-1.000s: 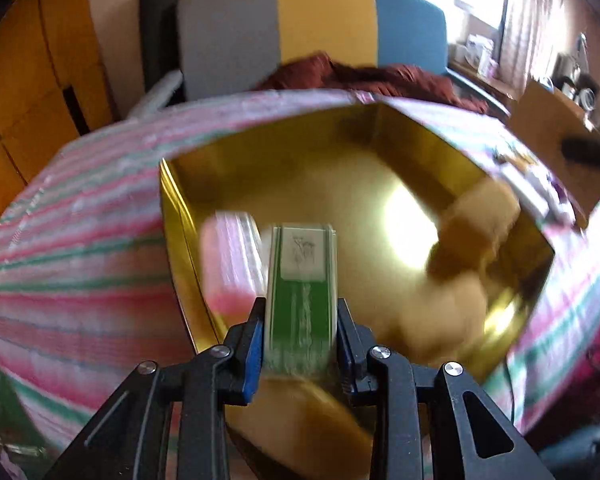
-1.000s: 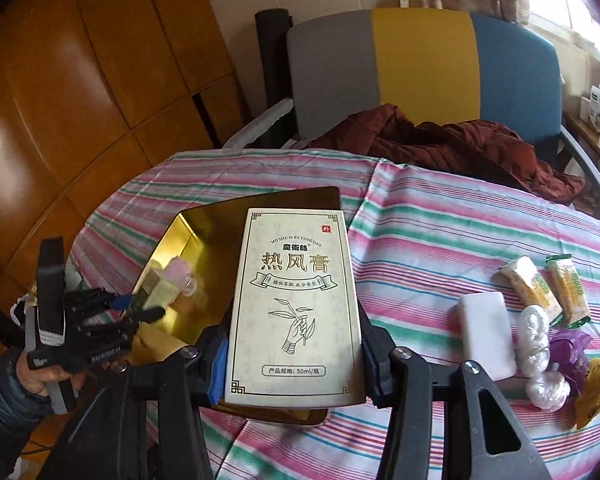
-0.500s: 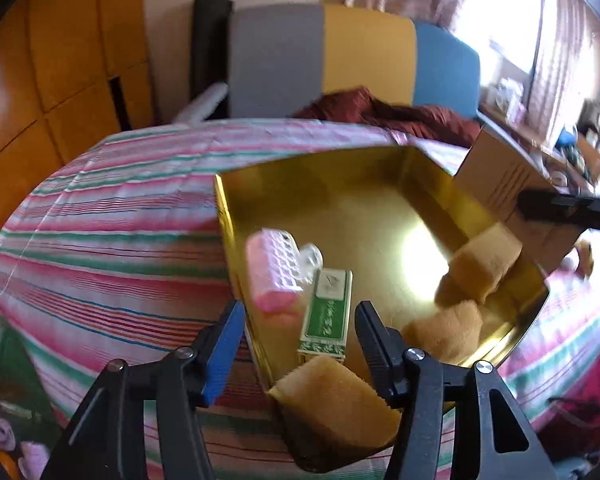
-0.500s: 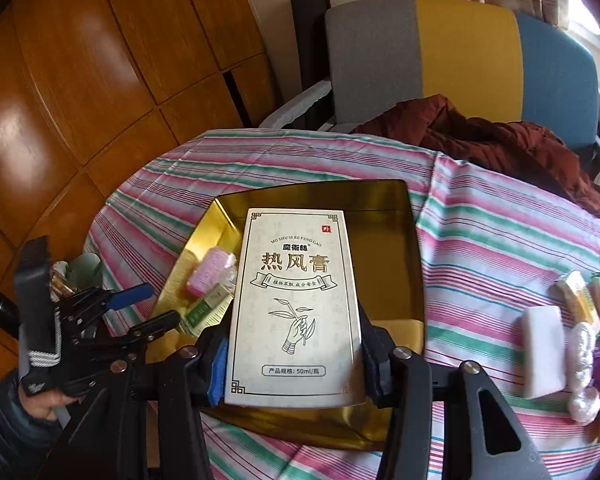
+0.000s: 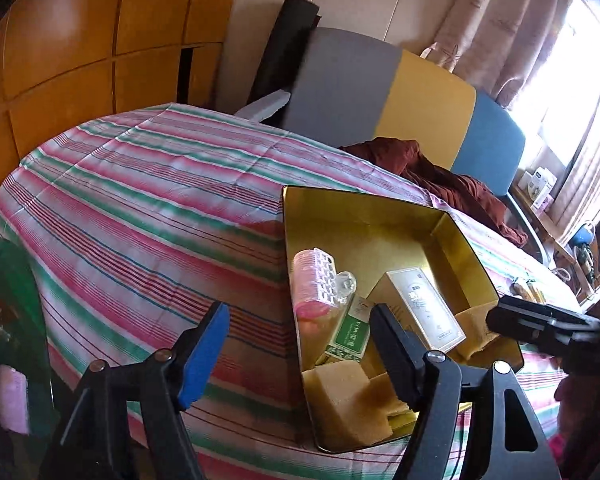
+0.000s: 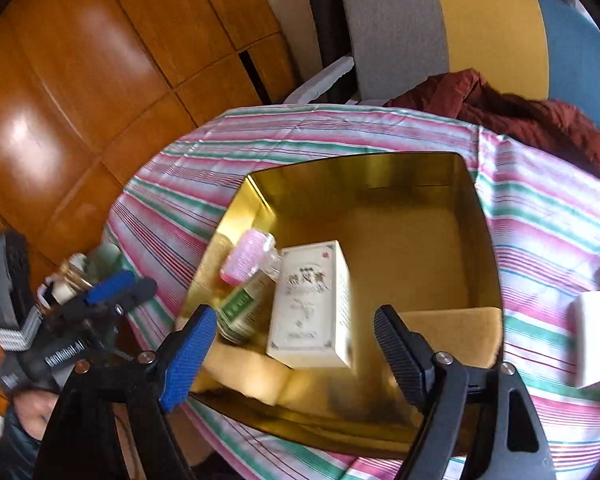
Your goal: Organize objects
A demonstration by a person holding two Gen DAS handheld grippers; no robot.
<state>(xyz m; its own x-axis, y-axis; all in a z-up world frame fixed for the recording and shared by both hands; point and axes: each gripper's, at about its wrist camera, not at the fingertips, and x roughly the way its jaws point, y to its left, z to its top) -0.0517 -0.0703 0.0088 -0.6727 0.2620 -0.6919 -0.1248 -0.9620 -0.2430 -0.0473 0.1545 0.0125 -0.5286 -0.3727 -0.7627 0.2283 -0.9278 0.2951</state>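
Inside the shiny gold square tin tray (image 6: pixel 476 216) on the striped pink-green-white cloth counter (image 5: pixel 140 200), near its front-left corner, sits the cream cardboard box with printed Chinese lettering (image 6: pixel 312 308), lying face-up and tilted against the small green-and-white carton (image 6: pixel 242 306), which leans on the pink ribbed plastic roller (image 6: pixel 246 256). Judgement: cream box looks light and stiff but thin-walled, so it should crush under hard squeeze; smooth printed faces could slip; best hold is across the two long narrow sides, mid-length. Green carton likely same, smaller, take across its narrow faces. Roller looks hard plastic and round, so it may roll; grip across the ribs. Tan foam blocks (image 6: pixel 448 336) in the tray's near corners look soft and compressible. Right tongs (image 6: pixel 296 344): jaws opening, wide apart, the box lies beyond and between the fingers in view, but pads are clear of it, nothing held. Left tongs (image 5: pixel 300 344): jaws also opening, empty, hanging over the tray's left rim with the green carton just beyond the right finger, no contact visible. White rectangular block (image 6: pixel 590 340) and a few wrapped items lie on the counter right of the tray, not yet put away.
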